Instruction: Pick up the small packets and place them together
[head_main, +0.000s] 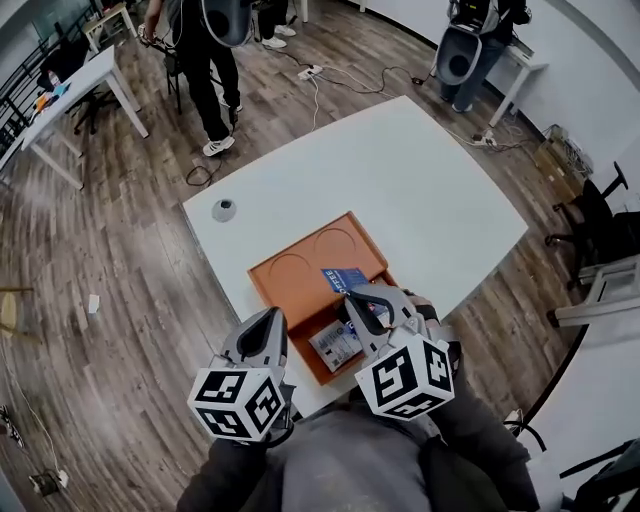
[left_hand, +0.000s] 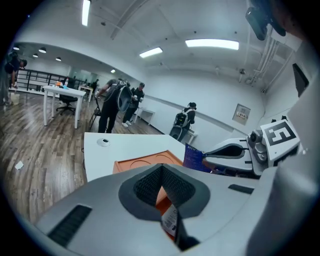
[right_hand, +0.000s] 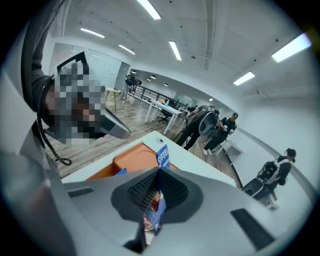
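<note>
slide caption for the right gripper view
Right tool shut on a blue packet above the orange tray and white table.

1 overhead, 2 low; orange tray (head_main: 300, 290) seemingly shared

blue packet (head_main: 341, 278) half hidden, white packet (head_main: 333, 346) too

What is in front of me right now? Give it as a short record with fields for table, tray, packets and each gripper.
table: white table, with a small grey round thing near its left edge
tray: orange tray with two round recesses, at the table's near edge
held packet: blue packet, over the tray
loose packet: white packet, lying flat in the tray
right gripper: shut on the blue packet
left gripper: jaws together, holding nothing
</note>
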